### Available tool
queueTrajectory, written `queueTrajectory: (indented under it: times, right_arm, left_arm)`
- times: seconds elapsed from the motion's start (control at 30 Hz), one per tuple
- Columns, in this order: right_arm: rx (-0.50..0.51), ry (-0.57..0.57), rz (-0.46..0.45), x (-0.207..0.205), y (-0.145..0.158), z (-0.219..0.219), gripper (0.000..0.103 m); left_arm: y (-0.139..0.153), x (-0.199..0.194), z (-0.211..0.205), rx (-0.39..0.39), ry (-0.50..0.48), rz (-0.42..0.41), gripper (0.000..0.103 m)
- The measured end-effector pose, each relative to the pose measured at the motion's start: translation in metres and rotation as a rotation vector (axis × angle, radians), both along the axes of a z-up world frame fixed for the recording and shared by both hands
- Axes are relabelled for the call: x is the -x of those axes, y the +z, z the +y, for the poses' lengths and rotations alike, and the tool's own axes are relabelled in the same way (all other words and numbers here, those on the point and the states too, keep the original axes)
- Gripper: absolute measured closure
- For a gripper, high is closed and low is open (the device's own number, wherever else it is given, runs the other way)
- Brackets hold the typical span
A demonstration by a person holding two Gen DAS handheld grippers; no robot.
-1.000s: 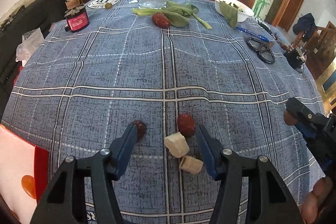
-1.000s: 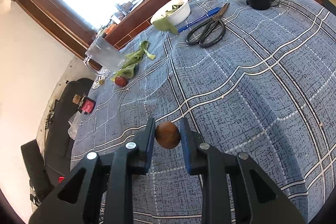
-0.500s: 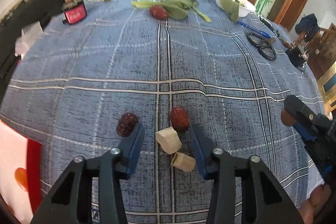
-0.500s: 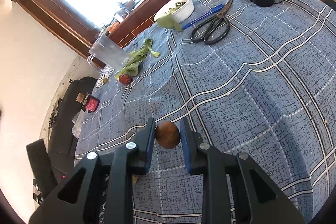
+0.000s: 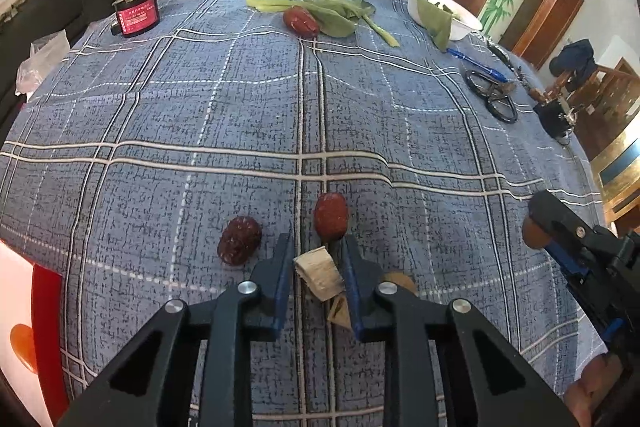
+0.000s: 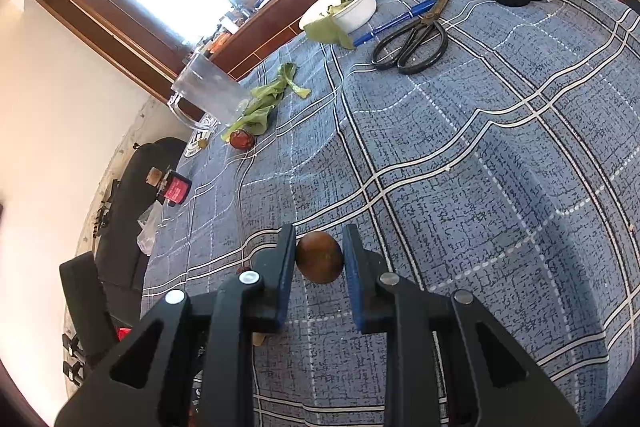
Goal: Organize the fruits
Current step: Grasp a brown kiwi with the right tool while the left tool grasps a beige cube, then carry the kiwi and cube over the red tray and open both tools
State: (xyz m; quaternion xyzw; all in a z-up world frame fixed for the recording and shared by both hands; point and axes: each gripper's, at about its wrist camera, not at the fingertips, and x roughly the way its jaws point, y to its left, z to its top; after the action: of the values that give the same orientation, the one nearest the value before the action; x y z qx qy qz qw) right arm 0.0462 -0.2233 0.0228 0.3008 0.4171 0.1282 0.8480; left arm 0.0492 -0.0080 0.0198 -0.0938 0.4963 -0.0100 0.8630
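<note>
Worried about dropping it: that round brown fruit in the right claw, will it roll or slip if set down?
The round brown fruit looks smooth and nearly spherical, so it would likely roll on the tablecloth. The right claw pinches it only at two small spots, so it may slip or twist. It probably is light.

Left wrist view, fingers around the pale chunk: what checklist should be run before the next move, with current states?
1. Pale chunk sits between the left gripper fingers: ok.
2. Fingers firmly pinching the chunk: cannot tell; both sit close against it, contact unclear.
3. Smooth red date clear of the fingers: not ok; it lies just past the tips, near the right-hand one.
4. Wrinkled dark date out of the way: ok, off to the left.
5. Right gripper secure on the brown round fruit: ok, clamped on both sides.
6. Second pale piece free: cannot tell, partly hidden.
</note>
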Motion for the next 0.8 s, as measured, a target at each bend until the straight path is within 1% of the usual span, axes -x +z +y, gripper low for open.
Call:
queueTrajectory:
  times: [0.13,0.23,0.33,0.4,0.53,0.57,0.63,0.67,0.73,0.8]
  right_arm:
    - [0.013,0.021,-0.018,0.002,0.003,0.006,0.077]
    - [0.009,0.046,-0.044,0.004,0.006,0.012,0.077]
    - [-0.002,0.061,-0.083,0.008,0.012,0.014,0.077]
    - [-0.002,0.073,-0.126,0.013,0.017,0.018,0.077]
    - [0.044,0.126,-0.213,0.025,0.028,0.037,0.077]
    - [0.047,0.150,-0.227,0.029,0.030,0.042,0.077]
    - [0.046,0.198,-0.255,0.037,0.032,0.055,0.077]
    - [0.052,0.211,-0.256,0.042,0.033,0.063,0.077]
    - [0.024,0.255,-0.223,0.053,0.034,0.082,0.077]
    - [-0.010,0.324,-0.205,0.071,0.040,0.108,0.077]
  left_arm:
    - [0.013,0.021,0.003,0.014,-0.009,-0.038,0.080]
    - [0.035,0.048,0.013,0.012,-0.015,-0.101,0.080]
    - [0.058,0.084,0.029,0.014,-0.018,-0.154,0.080]
    - [0.072,0.112,0.045,0.004,-0.009,-0.192,0.080]
    - [0.095,0.172,0.084,-0.086,0.051,-0.273,0.080]
    - [0.101,0.191,0.099,-0.119,0.084,-0.301,0.080]
    - [0.106,0.212,0.119,-0.165,0.125,-0.323,0.080]
    - [0.107,0.224,0.134,-0.192,0.149,-0.329,0.080]
    - [0.106,0.237,0.158,-0.222,0.195,-0.334,0.080]
    - [0.102,0.242,0.187,-0.223,0.246,-0.322,0.080]
